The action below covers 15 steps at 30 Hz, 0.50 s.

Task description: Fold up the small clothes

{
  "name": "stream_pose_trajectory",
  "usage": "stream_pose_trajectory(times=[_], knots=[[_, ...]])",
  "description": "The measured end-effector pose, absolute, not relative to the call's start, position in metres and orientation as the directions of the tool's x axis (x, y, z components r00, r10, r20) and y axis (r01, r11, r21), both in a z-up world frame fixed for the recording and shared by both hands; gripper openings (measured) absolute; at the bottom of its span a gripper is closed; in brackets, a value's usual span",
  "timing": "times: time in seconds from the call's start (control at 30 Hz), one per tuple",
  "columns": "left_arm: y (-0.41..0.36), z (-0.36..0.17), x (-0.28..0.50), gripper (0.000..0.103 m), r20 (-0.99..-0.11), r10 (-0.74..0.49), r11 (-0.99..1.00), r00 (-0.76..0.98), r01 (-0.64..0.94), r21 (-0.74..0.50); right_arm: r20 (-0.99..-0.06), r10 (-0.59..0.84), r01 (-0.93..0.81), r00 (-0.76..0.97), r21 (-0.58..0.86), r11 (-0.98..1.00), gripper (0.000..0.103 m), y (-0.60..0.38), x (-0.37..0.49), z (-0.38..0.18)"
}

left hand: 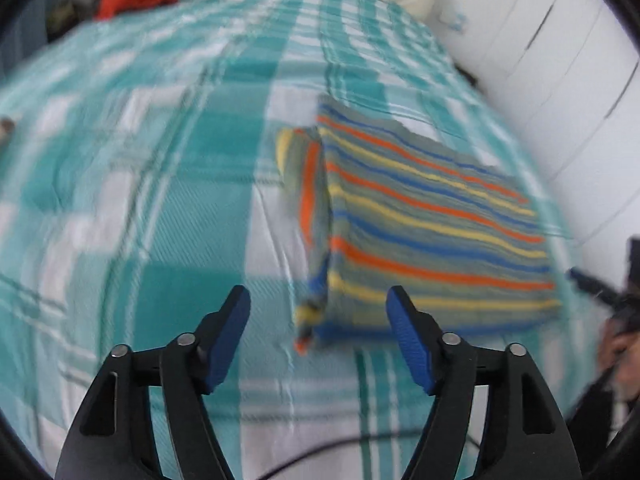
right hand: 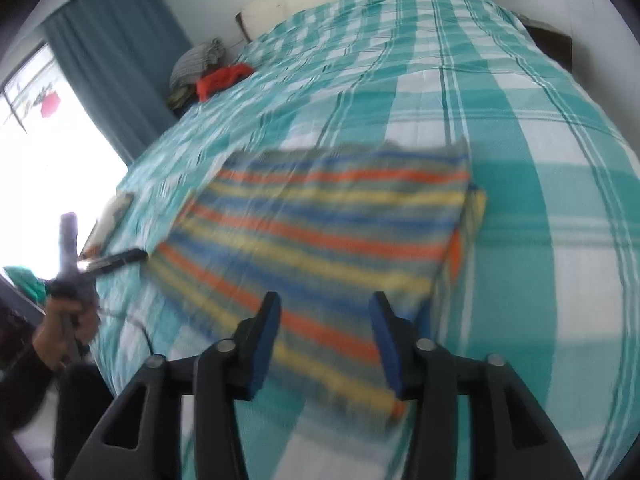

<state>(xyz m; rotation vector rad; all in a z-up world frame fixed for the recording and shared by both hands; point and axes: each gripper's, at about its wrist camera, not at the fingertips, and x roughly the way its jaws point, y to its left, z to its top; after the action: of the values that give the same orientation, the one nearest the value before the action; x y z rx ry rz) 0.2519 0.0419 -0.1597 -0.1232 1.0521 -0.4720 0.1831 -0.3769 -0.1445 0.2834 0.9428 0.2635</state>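
left tool (left hand: 318,300) wide, empty | right tool (right hand: 325,308) wide, above striped cloth (right hand: 320,224)

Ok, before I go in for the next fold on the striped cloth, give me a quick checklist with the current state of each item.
1. Left tongs open and holding nothing: ok.
2. Right tongs open and holding nothing: ok.
3. Striped cloth lying flat on the checked bedspread: ok, already in a rough rectangle.
4. Side edge tidy: not ok, a folded flap sticks out along one side.
5. Nothing else lying on the cloth: ok; the red garment sits far off by the bed's edge.
6. Exact corner positions for a grasp: cannot tell, both views are motion-blurred.
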Motion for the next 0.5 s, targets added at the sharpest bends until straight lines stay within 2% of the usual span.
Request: stream_pose_trajectory(times=[0.17,0.23,0.33,0.37,0.4,0.47,0.5], knots=[[0.032,-0.156,0.253,0.073,-0.801,-0.463,0.865,0.381,0.393,-0.313,-0.804,0.289,-0.128,0.520,0.261,0.957,0.057,-0.367,0.153,-0.162],[0.026,-0.158,0.258,0.073,-0.795,-0.507,0.837,0.335,0.412,-0.360,-0.801,0.289,-0.109,0.525,0.274,0.956,0.057,-0.371,0.160,-0.164],[0.017,-0.166,0.263,0.058,-0.820,-0.496,0.832,0.286,0.426,-0.355,-0.817,0.291,-0.078,0.498,0.292,0.953,0.057,-0.374,0.179,-0.177],[0.014,-0.168,0.264,0.048,-0.828,-0.493,0.829,0.268,0.435,-0.353,-0.827,0.310,-0.065,0.470,0.318,0.946,0.053,-0.376,0.183,-0.184],[0.011,-0.170,0.264,0.036,-0.835,-0.491,0.822,0.248,0.448,-0.351,-0.830,0.338,-0.063,0.445,0.347,0.936,0.039,-0.377,0.184,-0.189],[0.007,-0.170,0.264,0.025,-0.839,-0.492,0.813,0.234,0.467,-0.346,-0.837,0.374,-0.060,0.399,0.383,0.922,0.022,-0.376,0.185,-0.197],[0.006,-0.171,0.264,0.025,-0.843,-0.486,0.812,0.229,0.475,-0.339,-0.837,0.380,-0.063,0.394,0.387,0.920,0.018,-0.376,0.184,-0.197]])
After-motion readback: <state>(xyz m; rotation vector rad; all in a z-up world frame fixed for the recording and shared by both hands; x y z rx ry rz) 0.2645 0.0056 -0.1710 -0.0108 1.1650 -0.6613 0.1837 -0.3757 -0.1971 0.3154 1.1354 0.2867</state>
